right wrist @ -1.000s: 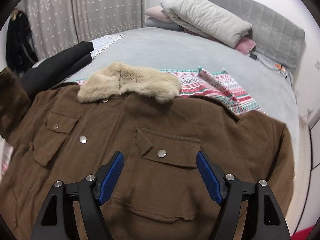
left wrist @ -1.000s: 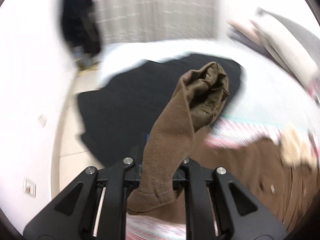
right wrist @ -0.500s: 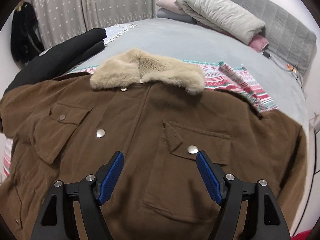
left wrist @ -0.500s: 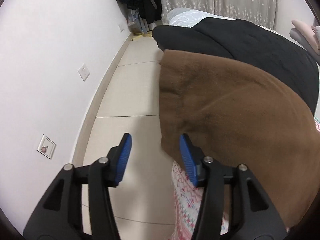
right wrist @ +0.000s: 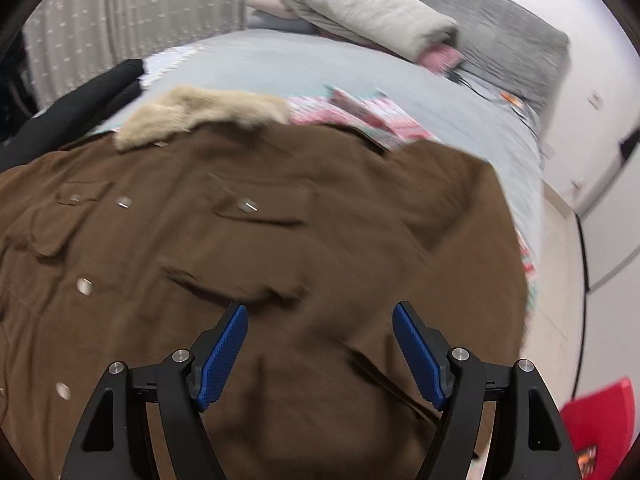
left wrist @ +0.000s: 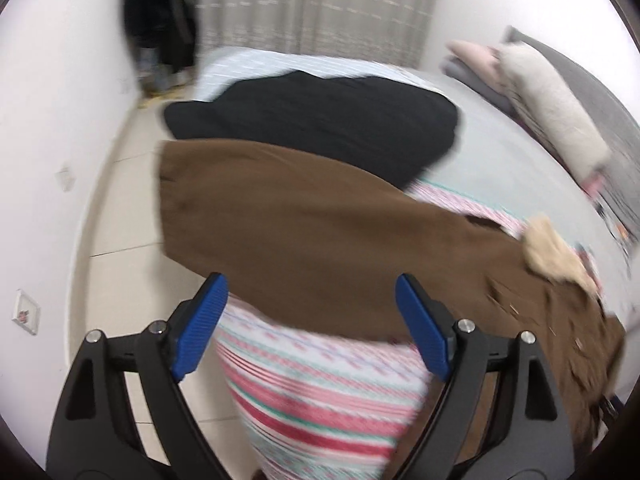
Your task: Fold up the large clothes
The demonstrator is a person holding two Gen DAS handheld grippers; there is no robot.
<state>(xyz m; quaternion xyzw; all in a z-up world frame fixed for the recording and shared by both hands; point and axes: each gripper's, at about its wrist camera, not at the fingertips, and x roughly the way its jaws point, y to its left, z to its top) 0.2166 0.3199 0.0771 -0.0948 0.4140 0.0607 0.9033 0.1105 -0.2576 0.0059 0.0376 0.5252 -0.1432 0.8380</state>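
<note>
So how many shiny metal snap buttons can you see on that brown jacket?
5 on the brown fur-collared jacket: two near the left chest pocket, one on the right pocket flap, and two lower down the front. Blur may hide others.

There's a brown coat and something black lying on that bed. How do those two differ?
The brown coat is spread out flat, front up, showing snaps, pocket flaps and a pale furry collar; the black garment is bunched in a plain heap with no visible details. The coat lies nearest the cameras, the black garment beyond its sleeve. Both rest on the bed, untouched by either tool.
</note>
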